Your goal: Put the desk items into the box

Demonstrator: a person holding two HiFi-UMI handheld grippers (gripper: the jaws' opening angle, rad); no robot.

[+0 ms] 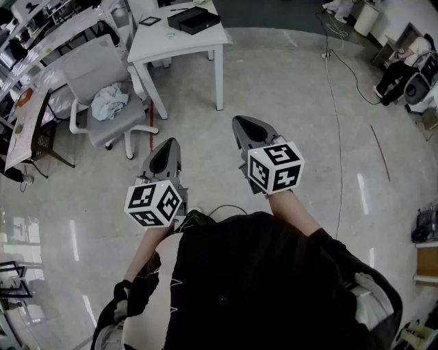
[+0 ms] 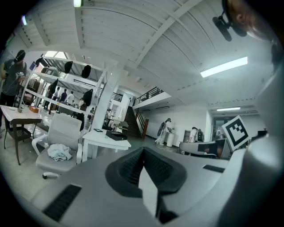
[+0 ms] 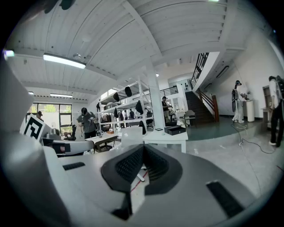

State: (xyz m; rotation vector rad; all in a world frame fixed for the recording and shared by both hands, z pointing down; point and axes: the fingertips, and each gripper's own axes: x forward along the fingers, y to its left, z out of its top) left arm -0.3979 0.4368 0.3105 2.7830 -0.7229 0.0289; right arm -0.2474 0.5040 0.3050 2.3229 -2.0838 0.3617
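A white desk (image 1: 179,41) stands across the floor from me, at the top of the head view. On it lie a black box (image 1: 194,19) and a small dark-framed flat item (image 1: 150,21). The same desk (image 2: 104,141) and box (image 2: 116,135) appear small and far off in the left gripper view; the right gripper view also has the desk (image 3: 167,138) and the box (image 3: 176,130). My left gripper (image 1: 166,149) and right gripper (image 1: 245,124) hang over bare floor, well short of the desk. Both are shut and hold nothing.
A grey office chair (image 1: 96,75) with a crumpled pale cloth (image 1: 109,101) on its seat stands left of the desk. Further left is a wooden table (image 1: 27,123). A cable (image 1: 335,68) runs along the floor at right, near a seated person (image 1: 404,65).
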